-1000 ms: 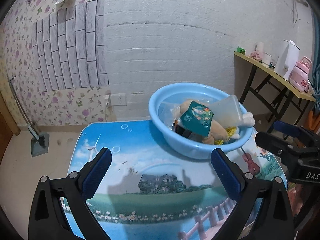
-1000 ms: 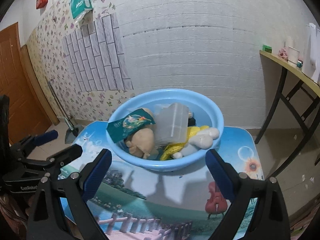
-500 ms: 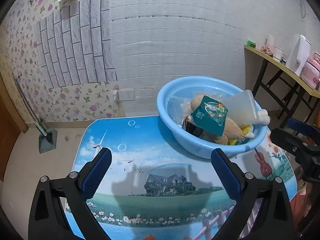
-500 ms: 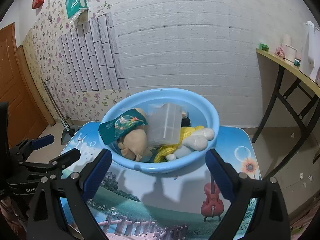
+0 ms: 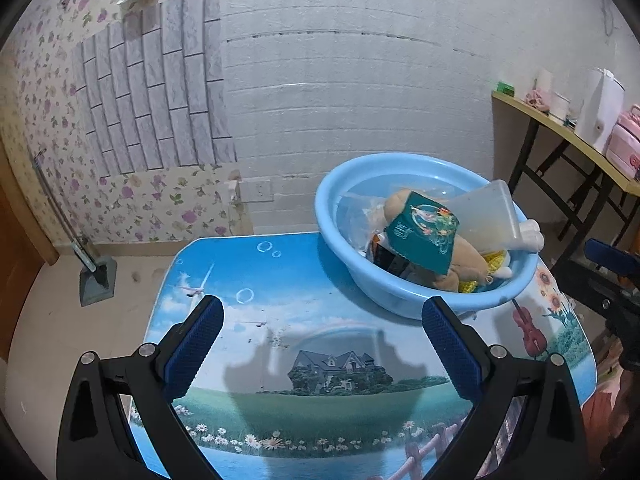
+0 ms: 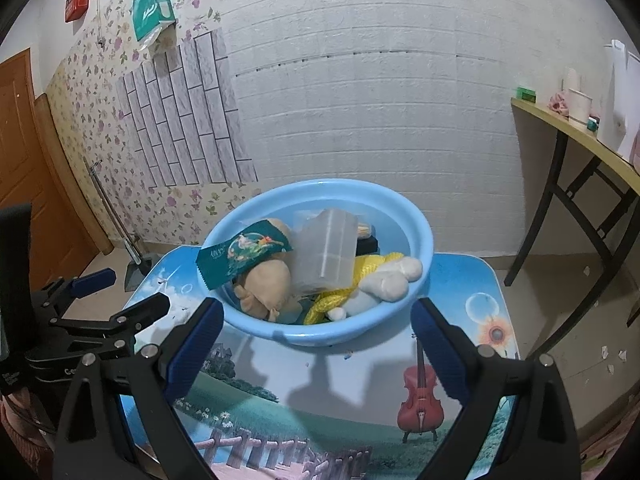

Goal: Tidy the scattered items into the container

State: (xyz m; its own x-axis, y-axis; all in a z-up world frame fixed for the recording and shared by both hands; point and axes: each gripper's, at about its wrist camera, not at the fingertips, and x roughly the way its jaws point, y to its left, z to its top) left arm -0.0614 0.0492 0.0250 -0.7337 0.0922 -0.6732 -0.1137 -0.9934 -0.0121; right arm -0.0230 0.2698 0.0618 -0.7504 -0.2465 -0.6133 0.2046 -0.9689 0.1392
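A light blue basin (image 5: 348, 256) (image 6: 416, 224) stands on the far right part of a small picture-printed table (image 5: 280, 280) (image 6: 472, 280). It holds a green snack packet (image 5: 424, 232) (image 6: 240, 252), a tan plush toy (image 6: 266, 284), a clear plastic container (image 5: 488, 216) (image 6: 326, 254), a yellow net and a white plush (image 6: 386, 280). My left gripper (image 5: 322, 334) is open and empty, above the table short of the basin. My right gripper (image 6: 314, 334) is open and empty, just short of the basin's near rim.
A white brick wall and floral wallpaper stand behind the table. A wooden side table (image 5: 560, 140) (image 6: 580, 136) with cups and appliances is at the right. A dustpan (image 5: 96, 280) leans on the wall at the left. A wooden door (image 6: 24, 152) is at the far left.
Both grippers have drawn back and up from the basin, still open and empty. The left view has swung left, so the basin sits further right in it.
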